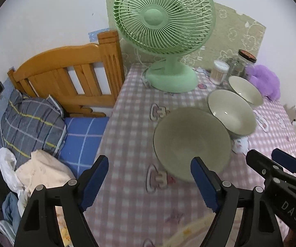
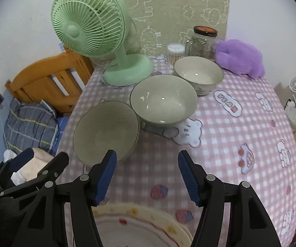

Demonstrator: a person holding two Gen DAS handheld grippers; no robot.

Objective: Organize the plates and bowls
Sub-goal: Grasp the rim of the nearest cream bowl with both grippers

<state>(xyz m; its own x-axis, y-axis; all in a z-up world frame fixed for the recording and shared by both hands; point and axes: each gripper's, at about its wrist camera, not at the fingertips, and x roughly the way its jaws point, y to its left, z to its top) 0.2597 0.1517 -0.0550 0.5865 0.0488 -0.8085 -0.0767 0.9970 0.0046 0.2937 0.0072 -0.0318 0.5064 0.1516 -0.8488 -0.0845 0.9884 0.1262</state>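
On the checked tablecloth [image 2: 219,150]: three bowls in a diagonal row, nearest bowl [image 2: 106,129] tilted, touching middle bowl [image 2: 164,100]. Plate [image 2: 139,226] nearest the cameras. Left gripper [image 1: 150,183] and right gripper [image 2: 145,173] both wide, empty. Glazed ceramic: probably stiff, slick, chippable. Pinch the rim.

The nearest bowl [image 2: 106,130], just ahead of the left finger of the right gripper [image 2: 145,178], was motion-blurred, its rim detail unreadable. The plate [image 2: 143,229] beneath that gripper was cut off by the lower frame edge and partly hidden behind both fingers. Contents of the glass jar [image 2: 201,43], far ahead, were too small to identify.
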